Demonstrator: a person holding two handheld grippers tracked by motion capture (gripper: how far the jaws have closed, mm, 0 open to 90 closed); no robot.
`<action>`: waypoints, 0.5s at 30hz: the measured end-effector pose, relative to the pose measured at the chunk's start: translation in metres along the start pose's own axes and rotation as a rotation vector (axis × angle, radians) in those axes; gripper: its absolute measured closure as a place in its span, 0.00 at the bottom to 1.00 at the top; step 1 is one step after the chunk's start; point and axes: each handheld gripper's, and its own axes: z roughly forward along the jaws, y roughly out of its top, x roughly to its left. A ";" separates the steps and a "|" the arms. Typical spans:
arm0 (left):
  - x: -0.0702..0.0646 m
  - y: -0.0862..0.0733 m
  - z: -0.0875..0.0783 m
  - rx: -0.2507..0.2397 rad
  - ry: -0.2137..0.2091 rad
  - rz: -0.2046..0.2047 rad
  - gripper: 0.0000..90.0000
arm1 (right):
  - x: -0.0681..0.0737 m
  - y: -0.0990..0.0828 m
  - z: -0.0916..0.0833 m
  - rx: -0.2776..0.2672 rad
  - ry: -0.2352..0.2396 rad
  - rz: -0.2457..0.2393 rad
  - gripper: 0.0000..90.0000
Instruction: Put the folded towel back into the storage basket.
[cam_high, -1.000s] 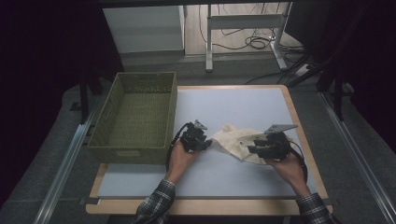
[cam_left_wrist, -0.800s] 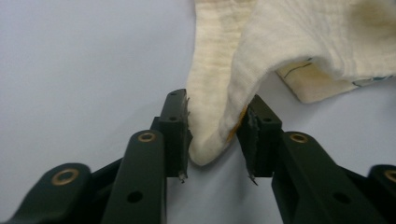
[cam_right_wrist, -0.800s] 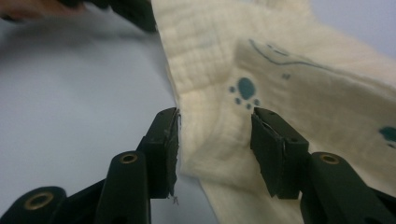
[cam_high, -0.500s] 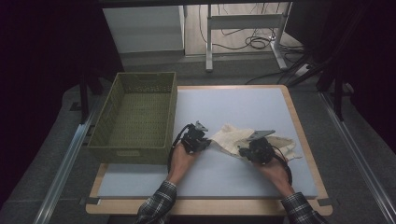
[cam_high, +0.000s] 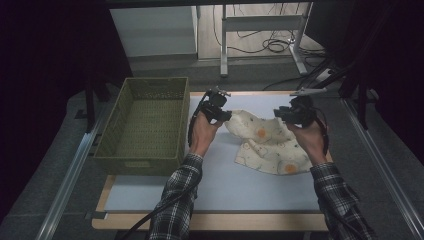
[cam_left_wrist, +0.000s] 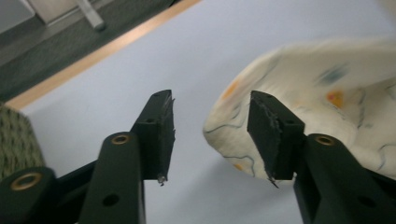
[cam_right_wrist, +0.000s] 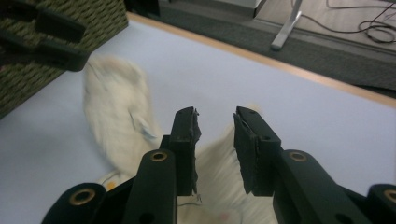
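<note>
Since the earlier high view, both hands had lifted and moved away from the person toward the far side of the table, and the patterned cloth, then a small bunched heap between them, had been drawn out into a wider sheet.

Nearest, two plaid-sleeved forearms came in from the bottom edge. One cloth (cream, with orange spots) lay on the pale mat, its near edge resting flat and its far edge raised between the two grippers.

The left gripper had just been opening; its jaws stood a moderate gap apart with nothing pinched, the cloth's edge lying beside and behind one jaw. The right gripper had likewise just been opening; its jaws stood narrowly apart above the blurred cloth, no fabric seen pressed between the pads.

To the left, one woven green basket sat beside the mat, empty of cloth. Farthest off stood one table frame over a tangle of cables on the floor.
</note>
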 end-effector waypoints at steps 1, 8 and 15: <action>-0.005 -0.005 -0.002 -0.013 -0.004 0.024 0.50 | -0.002 -0.002 -0.004 -0.004 0.003 -0.003 0.76; -0.033 -0.064 -0.001 -0.017 -0.142 0.036 0.46 | -0.015 -0.056 -0.018 0.057 0.042 0.013 0.74; -0.063 -0.104 0.018 0.000 -0.268 0.030 0.52 | -0.028 -0.118 -0.036 0.124 0.014 0.044 0.74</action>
